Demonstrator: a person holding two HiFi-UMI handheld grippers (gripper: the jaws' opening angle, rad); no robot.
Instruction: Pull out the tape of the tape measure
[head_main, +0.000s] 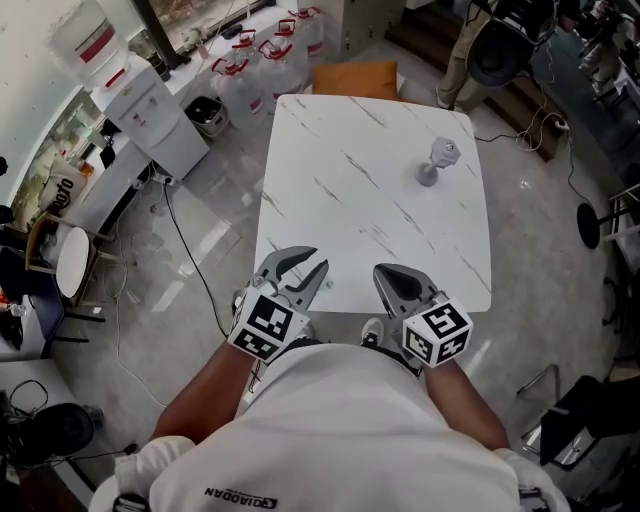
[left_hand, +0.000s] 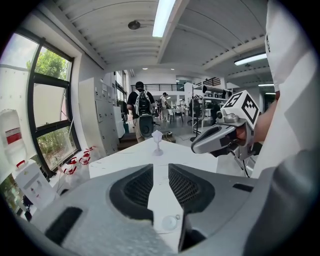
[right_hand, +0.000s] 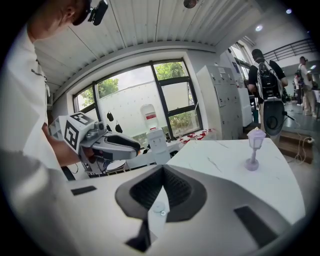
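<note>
Can't pick out the tape measure for sure. The closest candidate is a tiny dark speck (head_main: 328, 285) by the near edge of the white marble worktop (head_main: 330, 190), between the two grippers. The left gripper (head_main: 316, 262) has its jaws a narrow gap apart with nothing in them, and the right gripper (head_main: 381, 271) has its jaws closed together, empty. A little lilac lamp-post figurine (head_main: 437, 162) stands well apart at the far side
</note>
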